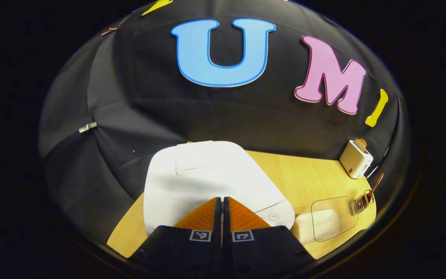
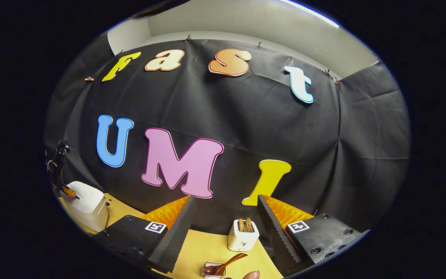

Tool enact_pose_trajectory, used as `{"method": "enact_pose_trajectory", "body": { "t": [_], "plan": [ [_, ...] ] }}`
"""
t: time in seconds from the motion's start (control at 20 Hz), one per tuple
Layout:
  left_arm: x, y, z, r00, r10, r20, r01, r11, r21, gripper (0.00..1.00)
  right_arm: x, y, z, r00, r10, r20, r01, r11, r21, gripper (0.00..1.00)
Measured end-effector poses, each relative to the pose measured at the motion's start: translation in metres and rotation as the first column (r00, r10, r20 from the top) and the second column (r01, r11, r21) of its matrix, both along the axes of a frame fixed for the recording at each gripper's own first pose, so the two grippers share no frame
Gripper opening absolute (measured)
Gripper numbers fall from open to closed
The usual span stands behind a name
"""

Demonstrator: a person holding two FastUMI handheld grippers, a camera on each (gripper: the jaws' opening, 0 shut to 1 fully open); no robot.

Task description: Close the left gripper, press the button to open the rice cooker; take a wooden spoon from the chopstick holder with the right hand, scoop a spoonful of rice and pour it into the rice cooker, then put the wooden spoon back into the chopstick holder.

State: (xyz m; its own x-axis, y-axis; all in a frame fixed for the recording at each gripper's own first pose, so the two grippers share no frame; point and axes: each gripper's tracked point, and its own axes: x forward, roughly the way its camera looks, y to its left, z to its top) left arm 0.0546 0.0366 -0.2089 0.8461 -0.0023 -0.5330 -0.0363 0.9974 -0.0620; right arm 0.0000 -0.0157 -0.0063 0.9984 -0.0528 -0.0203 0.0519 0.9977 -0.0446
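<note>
The white rice cooker [image 1: 207, 178] stands with its lid down, just beyond my left gripper [image 1: 222, 198], whose fingers are shut together with nothing between them, over the cooker's front. Its button panel [image 1: 273, 216] lies just right of the fingers. A wire chopstick holder [image 1: 362, 203] at the right holds the wooden spoon [image 1: 376, 184]. Beside it is a clear container of rice [image 1: 323, 224]. In the right gripper view my right gripper [image 2: 226, 197] stands open and holds nothing, above the wooden spoon [image 2: 227, 264] in the holder [image 2: 212, 270]. Far left, the left gripper [image 2: 63, 186] hangs over the cooker [image 2: 85, 207].
A small white toaster [image 2: 243, 234] with slices in it stands at the back of the wooden table [image 2: 203, 248], between my right fingers; the toaster [image 1: 355, 158] sits far right in the left gripper view. Black cloth walls close in behind and on both sides.
</note>
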Motion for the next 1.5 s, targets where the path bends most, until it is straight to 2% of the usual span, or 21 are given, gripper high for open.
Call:
{"method": "enact_pose_trajectory", "body": {
  "t": [0.1, 0.15, 0.35, 0.55, 0.65, 0.8, 0.85, 0.9, 1.2, 1.5],
  "plan": [
    [0.004, 0.0, 0.0, 1.0, -0.003, 0.008, 0.003, 1.0, -0.001, 0.02, -0.001, 0.0, 0.0, 1.0, -0.001, 0.0, 0.001, 1.0, 0.002, 0.97],
    [0.005, -0.003, -0.002, 1.0, -0.012, 0.002, 0.012, 1.0, -0.003, 0.05, -0.001, 0.0, 0.0, 1.0, -0.003, 0.001, 0.003, 1.0, 0.001, 0.97],
    [0.003, -0.003, -0.012, 0.999, -0.027, -0.033, 0.028, 1.0, 0.01, 0.06, -0.001, 0.0, -0.001, 1.0, -0.005, 0.0, 0.005, 1.0, 0.006, 0.97],
    [0.004, -0.003, -0.01, 0.998, -0.015, -0.058, 0.011, 0.997, -0.071, 0.06, -0.002, 0.0, 0.0, 1.0, -0.007, 0.007, 0.007, 1.0, 0.008, 0.97],
    [0.004, 0.0, -0.006, 0.998, -0.018, -0.068, 0.014, 0.998, -0.062, 0.06, -0.002, -0.001, 0.002, 1.0, -0.007, 0.012, 0.007, 1.0, 0.001, 0.97],
    [0.008, 0.002, 0.022, 1.0, -0.024, 0.009, 0.023, 0.999, 0.026, 0.06, -0.005, -0.007, 0.005, 1.0, -0.02, 0.019, 0.02, 1.0, 0.0, 0.97],
    [0.011, 0.002, 0.037, 0.999, -0.02, 0.043, 0.018, 0.999, 0.046, 0.02, -0.006, -0.009, 0.005, 0.999, -0.027, 0.02, 0.027, 1.0, 0.001, 0.97],
    [0.015, 0.003, 0.051, 0.997, -0.013, 0.076, 0.009, 0.999, 0.052, 0.06, -0.007, -0.011, 0.005, 0.999, -0.032, 0.022, 0.032, 0.999, 0.003, 0.97],
    [0.043, 0.018, 0.116, 0.981, 0.012, 0.196, -0.016, 1.0, 0.014, 0.06, -0.009, -0.018, 0.005, 0.999, -0.045, 0.022, 0.045, 0.999, 0.006, 0.97],
    [0.073, 0.036, 0.159, 0.953, 0.028, 0.301, -0.047, 0.997, 0.056, 0.06, -0.01, -0.024, 0.005, 0.998, -0.057, 0.017, 0.057, 0.998, -0.005, 0.97]
  ]
}}
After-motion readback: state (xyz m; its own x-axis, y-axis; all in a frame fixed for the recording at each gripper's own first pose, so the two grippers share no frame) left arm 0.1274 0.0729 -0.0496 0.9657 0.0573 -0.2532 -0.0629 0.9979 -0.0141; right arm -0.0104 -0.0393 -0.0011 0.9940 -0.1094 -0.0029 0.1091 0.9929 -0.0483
